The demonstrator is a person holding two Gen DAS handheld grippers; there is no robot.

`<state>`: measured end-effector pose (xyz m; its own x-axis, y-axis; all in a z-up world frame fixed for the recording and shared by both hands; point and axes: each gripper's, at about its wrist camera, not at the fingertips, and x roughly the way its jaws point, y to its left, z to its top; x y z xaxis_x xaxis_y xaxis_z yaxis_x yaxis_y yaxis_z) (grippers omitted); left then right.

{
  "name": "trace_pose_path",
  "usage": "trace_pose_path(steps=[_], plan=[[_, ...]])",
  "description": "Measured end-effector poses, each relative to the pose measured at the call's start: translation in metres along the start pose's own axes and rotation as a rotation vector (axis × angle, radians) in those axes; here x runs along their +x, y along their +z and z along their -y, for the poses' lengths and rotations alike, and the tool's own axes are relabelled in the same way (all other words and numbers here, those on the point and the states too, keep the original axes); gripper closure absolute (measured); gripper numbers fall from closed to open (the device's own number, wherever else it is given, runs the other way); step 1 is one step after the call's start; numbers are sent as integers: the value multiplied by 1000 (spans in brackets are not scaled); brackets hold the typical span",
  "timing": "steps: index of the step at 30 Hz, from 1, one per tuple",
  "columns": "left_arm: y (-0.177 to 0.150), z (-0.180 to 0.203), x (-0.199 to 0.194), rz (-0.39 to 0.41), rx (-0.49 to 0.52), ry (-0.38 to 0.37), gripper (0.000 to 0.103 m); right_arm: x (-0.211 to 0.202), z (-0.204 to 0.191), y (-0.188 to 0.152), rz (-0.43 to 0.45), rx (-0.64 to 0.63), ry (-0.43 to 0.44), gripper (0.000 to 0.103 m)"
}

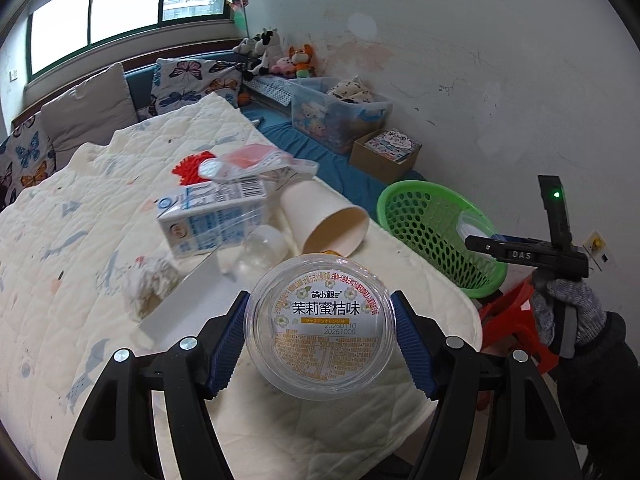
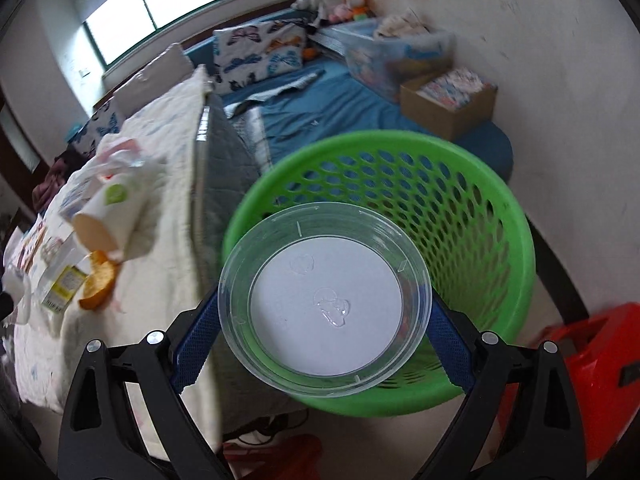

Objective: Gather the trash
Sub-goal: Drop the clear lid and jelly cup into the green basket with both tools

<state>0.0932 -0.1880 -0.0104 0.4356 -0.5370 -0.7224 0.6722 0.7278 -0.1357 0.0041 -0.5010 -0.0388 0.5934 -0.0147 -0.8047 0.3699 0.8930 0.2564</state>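
Note:
My left gripper (image 1: 320, 320) is shut on a clear jelly cup (image 1: 318, 324) with a printed label, held above the bed's near corner. My right gripper (image 2: 325, 320) is shut on a clear round plastic lid (image 2: 325, 300), held over the rim of the green perforated basket (image 2: 480, 216). In the left wrist view the basket (image 1: 432, 224) stands right of the bed, with the right gripper (image 1: 480, 240) and gloved hand at it. On the quilt lie a milk carton (image 1: 214, 216), a tipped paper cup (image 1: 324, 216), a plastic bag (image 1: 256, 164) and crumpled tissue (image 1: 148, 280).
A quilted bed (image 1: 60, 240) fills the left. A red stool (image 2: 592, 360) stands beside the basket. A cardboard box (image 1: 386, 152), a clear storage bin (image 1: 336, 116) and plush toys (image 1: 280, 56) sit along the wall. Orange peel (image 2: 98, 280) lies by the cup.

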Motion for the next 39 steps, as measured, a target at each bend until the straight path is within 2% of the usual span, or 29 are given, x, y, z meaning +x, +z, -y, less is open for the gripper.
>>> trace_pose_path(steps=[10, 17, 30, 39], plan=[[19, 29, 19, -21, 55, -19, 36, 22, 29, -2, -46, 63, 18, 7], [36, 47, 34, -25, 80, -53, 36, 16, 32, -1, -18, 65, 18, 5], [61, 95, 77, -60, 159, -131, 36, -36, 28, -19, 81, 31, -18, 5], [78, 144, 132, -148, 217, -180, 36, -67, 40, -37, 139, 78, -26, 5]])
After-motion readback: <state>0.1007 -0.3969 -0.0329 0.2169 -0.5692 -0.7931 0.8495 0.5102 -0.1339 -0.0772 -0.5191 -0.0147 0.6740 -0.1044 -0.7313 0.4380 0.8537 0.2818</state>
